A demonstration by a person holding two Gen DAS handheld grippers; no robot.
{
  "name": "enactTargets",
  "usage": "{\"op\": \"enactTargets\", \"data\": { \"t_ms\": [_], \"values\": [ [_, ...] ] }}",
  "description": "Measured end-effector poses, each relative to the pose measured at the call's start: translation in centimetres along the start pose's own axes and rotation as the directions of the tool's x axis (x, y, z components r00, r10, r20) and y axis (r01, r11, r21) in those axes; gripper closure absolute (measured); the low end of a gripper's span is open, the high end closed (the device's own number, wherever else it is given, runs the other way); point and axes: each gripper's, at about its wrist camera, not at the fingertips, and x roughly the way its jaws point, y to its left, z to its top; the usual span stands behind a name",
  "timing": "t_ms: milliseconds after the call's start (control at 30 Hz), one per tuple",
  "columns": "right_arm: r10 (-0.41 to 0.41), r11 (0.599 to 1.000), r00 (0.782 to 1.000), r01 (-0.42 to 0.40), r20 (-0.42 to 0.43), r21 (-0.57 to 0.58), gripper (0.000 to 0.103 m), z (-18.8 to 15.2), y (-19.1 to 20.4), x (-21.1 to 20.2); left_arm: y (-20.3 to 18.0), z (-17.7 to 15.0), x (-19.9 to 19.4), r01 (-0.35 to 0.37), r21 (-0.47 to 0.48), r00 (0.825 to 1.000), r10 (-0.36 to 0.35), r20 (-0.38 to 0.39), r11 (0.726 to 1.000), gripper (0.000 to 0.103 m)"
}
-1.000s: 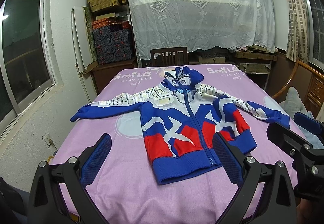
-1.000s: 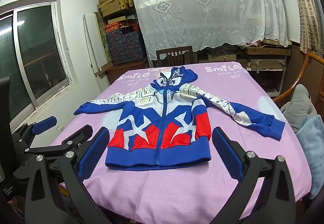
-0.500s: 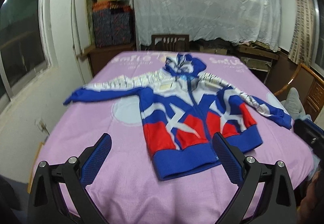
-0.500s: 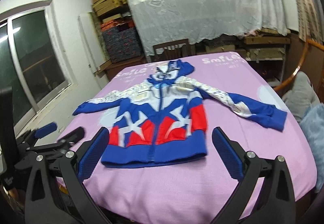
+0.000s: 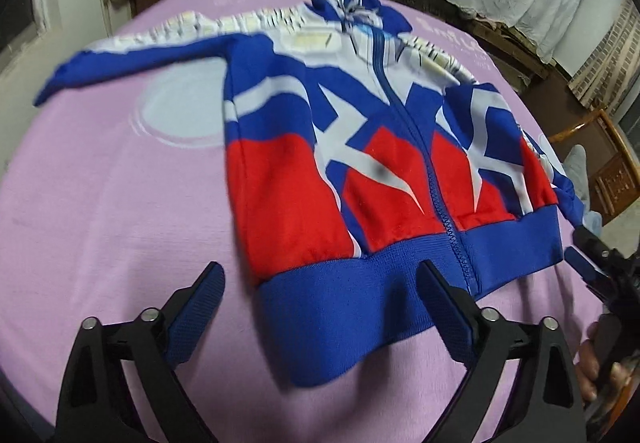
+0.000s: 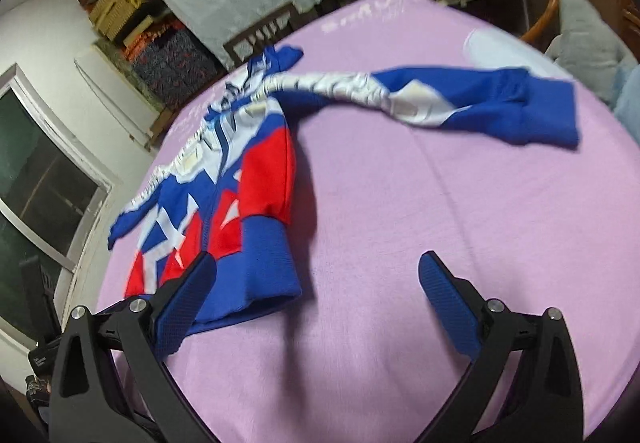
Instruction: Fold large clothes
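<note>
A: What garment is shown?

B: A zip-front hooded jacket, printed in blue, red and white, with a wide blue ribbed hem band.

A: How does it lie?

B: Front side up, zip closed, spread flat on a lilac cloth. The hood points to the far side; the hem lies nearest.

A: And the sleeves?

B: Both are stretched outward. One sleeve extends to the jacket's left side in the left wrist view; the other sleeve runs off toward the right, ending in a blue cuff.
</note>
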Motion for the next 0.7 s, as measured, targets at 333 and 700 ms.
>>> {"op": "enactTargets", "data": {
  "t_ms": [333, 700],
  "values": [
    [0.050, 0.989, 0.994, -0.064, -0.101, -0.131, 0.079, 0.4, 3.7, 5.4, 1.0, 2.0, 0.0, 0.018, 0.006, 0.998, -0.019, 0.052, 1.000, 0.090],
    [0.125, 0.955, 0.977, -0.165, -0.170, -0.246, 0.092, -3.3, 7.0, 1.1, 2.3, -0.3, -4.2, -0.043, 0.091, 0.997, 0.036, 0.069, 0.995, 0.090]
  ]
}}
